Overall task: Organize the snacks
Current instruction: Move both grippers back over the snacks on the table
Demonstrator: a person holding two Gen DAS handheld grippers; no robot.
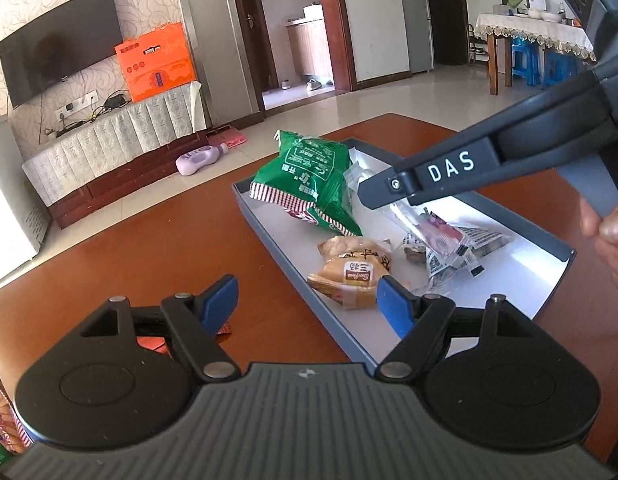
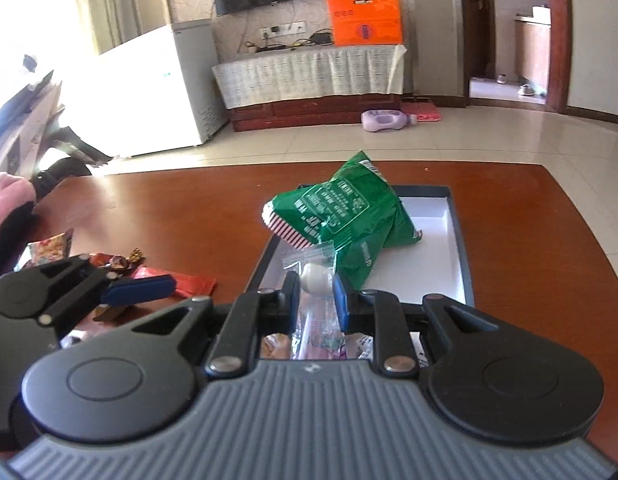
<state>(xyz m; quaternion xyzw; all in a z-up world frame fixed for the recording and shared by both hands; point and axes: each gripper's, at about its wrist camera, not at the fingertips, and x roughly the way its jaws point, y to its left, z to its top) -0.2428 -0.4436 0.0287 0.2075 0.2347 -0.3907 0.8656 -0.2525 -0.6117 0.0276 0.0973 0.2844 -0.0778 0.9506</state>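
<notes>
A green snack bag (image 1: 309,178) is leaning propped at the far end of the grey tray (image 1: 293,280), its striped bottom edge hanging over the tray's left rim. A tan wrapped pastry (image 1: 355,270) is lying flat at the tray's near end. Clear wrapped packets (image 1: 449,240) are lying beside it. A clear packet holding a white ball (image 2: 315,276) is sitting between the right tongs (image 2: 315,300). Red wrappers (image 2: 177,282) are lying on the tabletop (image 1: 181,248).

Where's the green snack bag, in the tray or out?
In. The green snack bag lies tilted inside the grey tray, one striped end overhanging the tray's left wall. Neither gripper is holding it.
</notes>
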